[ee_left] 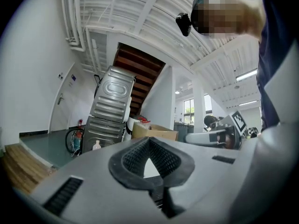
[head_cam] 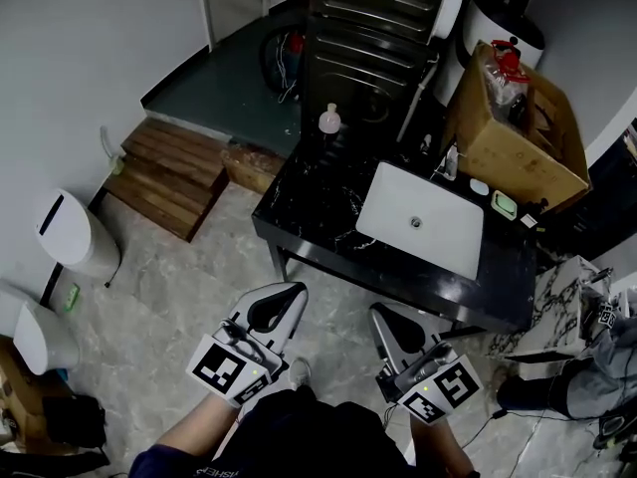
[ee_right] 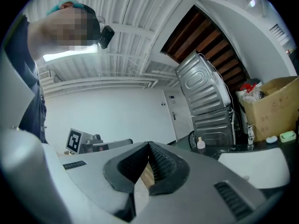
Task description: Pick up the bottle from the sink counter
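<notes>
A small pale bottle (head_cam: 329, 119) with a pinkish cap stands at the far left corner of the black sink counter (head_cam: 299, 202). It shows small and distant in the left gripper view, bottle (ee_left: 96, 145), and in the right gripper view, bottle (ee_right: 201, 143). Both grippers hover over the floor in front of the counter, well short of it. My left gripper (head_cam: 291, 295) is shut with nothing between its jaws, and its tips (ee_left: 149, 141) meet. My right gripper (head_cam: 381, 317) is likewise shut and empty (ee_right: 149, 146).
A white basin (head_cam: 423, 217) is set in the counter. A cardboard box (head_cam: 518, 127) and a green soap dish (head_cam: 505, 205) sit at its far right. A ribbed metal appliance (head_cam: 368, 18) stands behind, wooden steps (head_cam: 174, 172) and a white bin (head_cam: 75, 232) to the left.
</notes>
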